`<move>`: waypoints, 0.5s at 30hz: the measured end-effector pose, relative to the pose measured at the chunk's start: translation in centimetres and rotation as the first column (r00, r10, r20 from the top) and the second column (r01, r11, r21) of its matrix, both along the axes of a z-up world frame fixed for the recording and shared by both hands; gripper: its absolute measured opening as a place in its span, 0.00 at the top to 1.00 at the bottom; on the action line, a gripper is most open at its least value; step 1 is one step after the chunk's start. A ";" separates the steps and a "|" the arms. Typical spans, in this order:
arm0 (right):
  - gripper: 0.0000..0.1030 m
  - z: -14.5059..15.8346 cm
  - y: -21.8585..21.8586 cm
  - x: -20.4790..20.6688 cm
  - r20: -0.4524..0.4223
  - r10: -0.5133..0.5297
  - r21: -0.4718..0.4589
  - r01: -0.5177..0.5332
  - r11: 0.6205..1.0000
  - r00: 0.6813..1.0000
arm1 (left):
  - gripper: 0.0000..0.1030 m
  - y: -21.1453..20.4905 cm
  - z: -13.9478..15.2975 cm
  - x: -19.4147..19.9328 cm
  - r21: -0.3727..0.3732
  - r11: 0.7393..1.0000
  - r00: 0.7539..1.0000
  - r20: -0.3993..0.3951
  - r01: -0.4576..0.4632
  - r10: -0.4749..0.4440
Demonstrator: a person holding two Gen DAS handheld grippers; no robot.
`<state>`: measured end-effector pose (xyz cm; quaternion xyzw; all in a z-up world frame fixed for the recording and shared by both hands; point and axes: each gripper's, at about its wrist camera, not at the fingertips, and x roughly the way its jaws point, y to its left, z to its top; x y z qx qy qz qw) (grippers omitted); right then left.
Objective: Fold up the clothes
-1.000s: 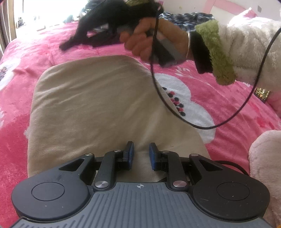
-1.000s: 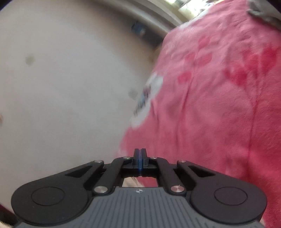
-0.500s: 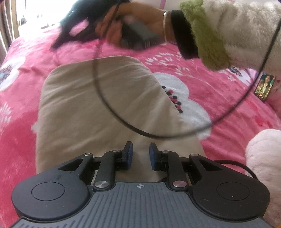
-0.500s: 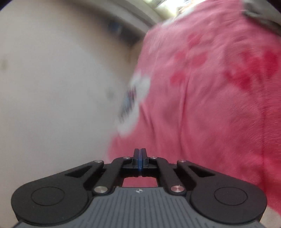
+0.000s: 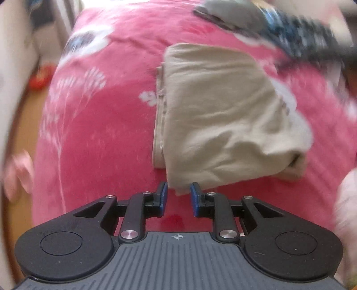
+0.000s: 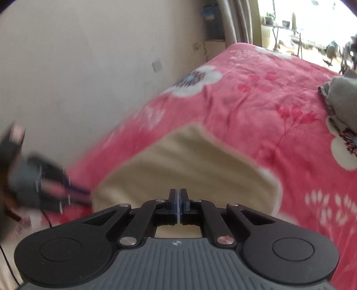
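**Folded beige garment lying on the pink bed, both tools clear of it**

A folded beige cloth garment (image 5: 214, 116) is lying flat on the pink fleece blanket with white flower prints (image 5: 100, 138) that is covering the bed. In the left wrist view the left tool (image 5: 178, 196) is hovering at the garment's near corner with its blue-padded fingers (image 5: 164, 191) standing apart; a tip of cloth is showing between them, but whether it is touching them cannot be told. The far right of that view is smearing into blur: a dark patterned item (image 5: 299, 38) and a grey cloth (image 5: 227, 11) are hard to make out.

In the right wrist view the right tool (image 6: 177, 201) is sitting over the garment's near edge with its fingers pressed together, nothing showing between them. At the left a blurred dark shape (image 6: 33, 180), apparently the other tool, is being cut off by the frame edge. A crumpled grey garment (image 6: 343, 100) is lying at the far right, partly cropped.
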<state>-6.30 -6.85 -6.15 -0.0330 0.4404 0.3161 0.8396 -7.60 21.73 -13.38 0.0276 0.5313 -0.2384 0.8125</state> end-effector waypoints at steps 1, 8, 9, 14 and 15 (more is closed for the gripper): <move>0.94 -0.2 0.7 -1.6 0.019 0.010 -0.013 -0.010 1.000 1.000 | 0.65 0.8 0.0 0.2 -0.064 0.997 0.998 -0.046 -0.045 0.042; 0.66 -2.2 5.2 -8.2 0.170 0.105 -0.186 -0.073 0.980 0.980 | 0.63 2.6 -1.6 1.7 -0.244 0.938 0.960 -0.201 -0.244 0.197; 0.65 -2.5 5.8 -8.7 0.187 0.123 -0.215 -0.082 0.973 0.975 | 0.63 2.3 -1.9 2.0 -0.247 0.937 0.957 -0.211 -0.248 0.198; 0.92 -4.3 8.7 -11.2 0.260 0.218 -0.358 -0.116 0.927 0.941 | 0.91 0.9 -2.3 2.3 -0.229 0.939 0.956 -0.200 -0.258 0.214; 0.97 -4.6 9.3 -11.7 0.273 0.238 -0.386 -0.120 0.915 0.932 | 0.93 1.1 -1.6 2.3 -0.243 0.935 0.958 -0.190 -0.259 0.216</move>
